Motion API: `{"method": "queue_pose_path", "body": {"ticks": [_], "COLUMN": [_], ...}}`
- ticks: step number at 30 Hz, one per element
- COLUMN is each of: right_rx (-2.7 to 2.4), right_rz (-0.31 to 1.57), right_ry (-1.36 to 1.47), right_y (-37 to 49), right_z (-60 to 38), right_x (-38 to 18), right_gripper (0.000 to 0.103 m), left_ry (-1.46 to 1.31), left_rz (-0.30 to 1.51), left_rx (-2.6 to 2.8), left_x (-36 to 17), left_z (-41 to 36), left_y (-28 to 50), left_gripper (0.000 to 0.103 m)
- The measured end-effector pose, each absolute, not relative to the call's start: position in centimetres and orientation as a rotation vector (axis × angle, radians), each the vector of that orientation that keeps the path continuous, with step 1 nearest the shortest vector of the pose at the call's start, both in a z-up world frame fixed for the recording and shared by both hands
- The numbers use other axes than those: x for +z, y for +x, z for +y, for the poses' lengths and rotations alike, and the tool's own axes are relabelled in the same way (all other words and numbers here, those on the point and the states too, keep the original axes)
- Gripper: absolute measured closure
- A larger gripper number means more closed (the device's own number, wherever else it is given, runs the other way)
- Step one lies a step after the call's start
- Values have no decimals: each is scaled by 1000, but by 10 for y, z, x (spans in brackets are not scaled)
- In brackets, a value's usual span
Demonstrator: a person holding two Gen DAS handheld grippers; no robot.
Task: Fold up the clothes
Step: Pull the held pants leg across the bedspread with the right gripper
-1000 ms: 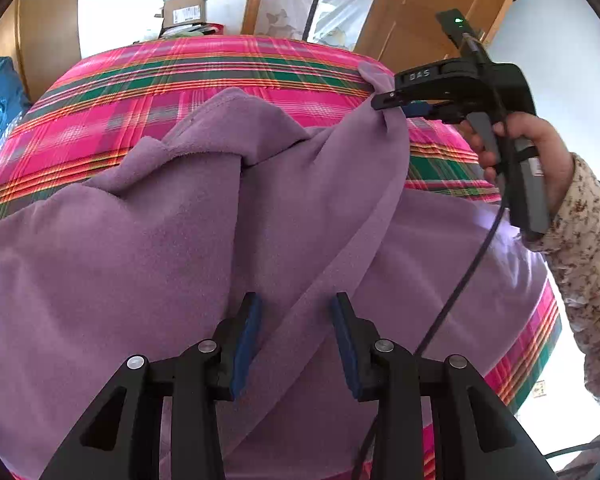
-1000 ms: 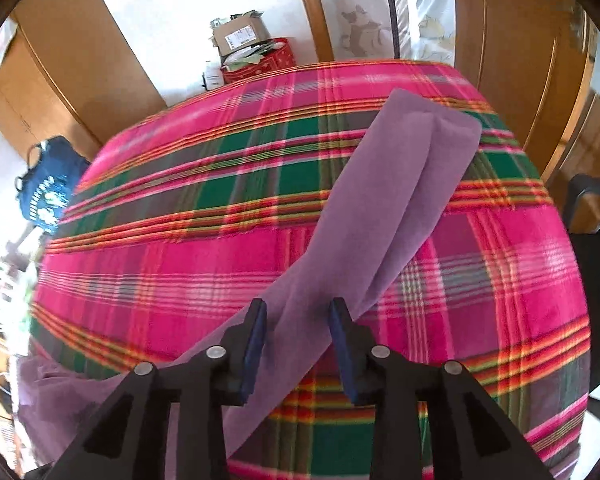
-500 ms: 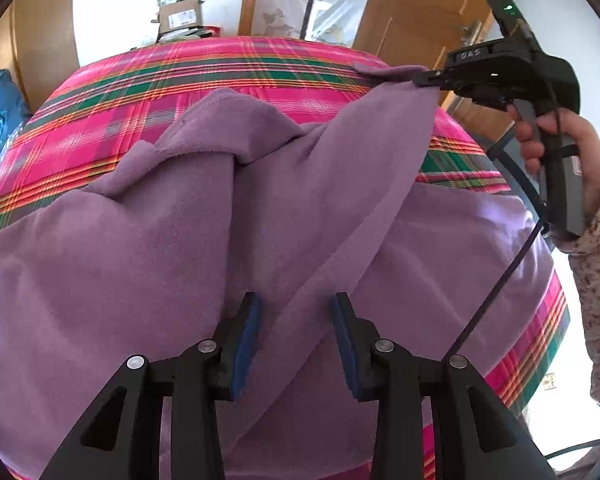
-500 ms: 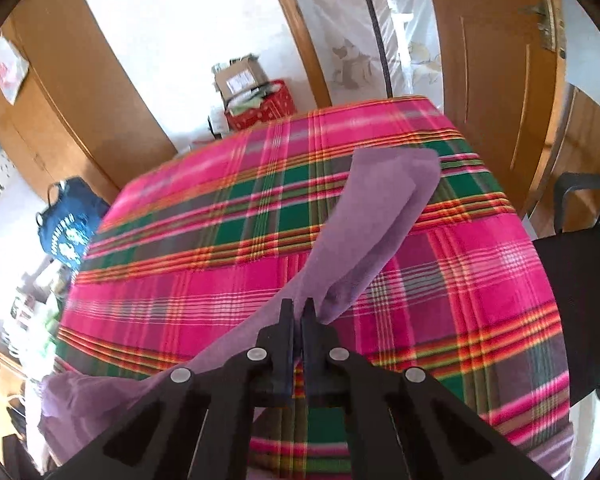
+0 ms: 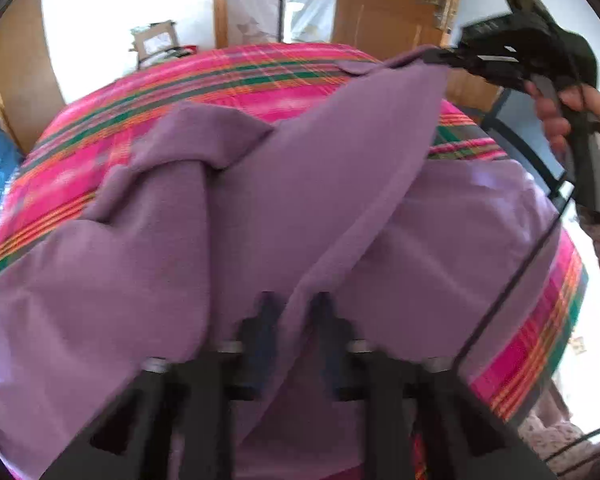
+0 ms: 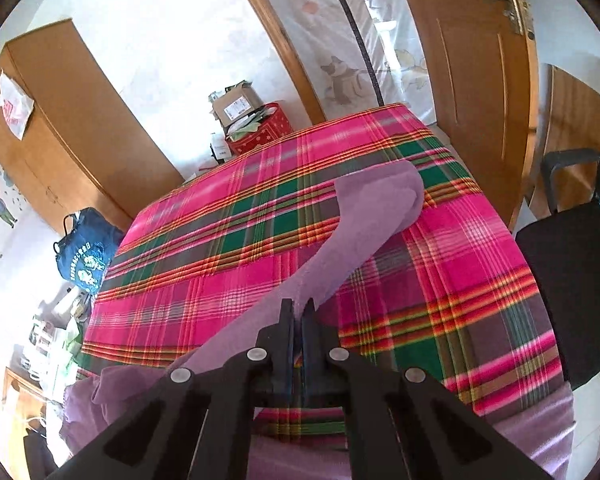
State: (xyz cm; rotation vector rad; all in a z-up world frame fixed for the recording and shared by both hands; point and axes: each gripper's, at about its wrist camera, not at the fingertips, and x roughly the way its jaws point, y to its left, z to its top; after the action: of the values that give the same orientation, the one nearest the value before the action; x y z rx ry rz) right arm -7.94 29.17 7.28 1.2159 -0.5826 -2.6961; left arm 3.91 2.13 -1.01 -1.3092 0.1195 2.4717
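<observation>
Two claws pinch one soft, fuzzy purple garment (image 5: 148, 264) spread over a pink and green checked table cloth (image 6: 228, 248). Its long sleeve (image 6: 364, 224) hangs from the clenched right gripper (image 6: 298, 310). Jaws just closing, the left gripper (image 5: 292, 312) squeezes a fold. Nearby sits a cardboard box (image 6: 238, 105), label too small to read.

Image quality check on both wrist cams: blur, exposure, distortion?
Left wrist view: motion blur smears the left gripper and the purple garment near it; wall behind blown out white. Right wrist view: sharper, the right gripper crisp on the purple sleeve; the white wall upper left is overexposed. Both: strong fisheye bending of the plaid cloth and door frames, dark vignette corners.
</observation>
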Motion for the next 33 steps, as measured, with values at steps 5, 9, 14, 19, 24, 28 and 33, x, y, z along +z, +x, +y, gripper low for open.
{"method": "queue_pose_path", "body": {"ticks": [5, 9, 14, 19, 24, 28, 33], "right_rx": [-2727, -2783, -2846, -2873, -2905, -2927, -2954], "right_rz": [-584, -545, -494, -519, -525, -504, -471], "right_ry": [1152, 1049, 946, 893, 842, 824, 793], "right_y": [-68, -55, -33, -12, 16, 35, 58], "right_z": [295, 293, 296, 308, 317, 321, 323], "right_x": [80, 97, 119, 128, 129, 128, 132], "right_gripper": [100, 100, 100, 100, 100, 100, 100], "left_ry": [-1242, -1165, -1121, -1094, -1073, -1065, -1054], "left_rz": [34, 31, 38, 24, 55, 64, 93], "left_rx": [2528, 2581, 2597, 2594, 2589, 2582, 2573], "left_x": [9, 26, 42, 51, 56, 60, 59], "left_z": [14, 15, 15, 21, 26, 29, 29], "left_y": [44, 52, 57, 64, 77, 84, 98], "left_gripper": [98, 98, 98, 98, 98, 98, 98]}}
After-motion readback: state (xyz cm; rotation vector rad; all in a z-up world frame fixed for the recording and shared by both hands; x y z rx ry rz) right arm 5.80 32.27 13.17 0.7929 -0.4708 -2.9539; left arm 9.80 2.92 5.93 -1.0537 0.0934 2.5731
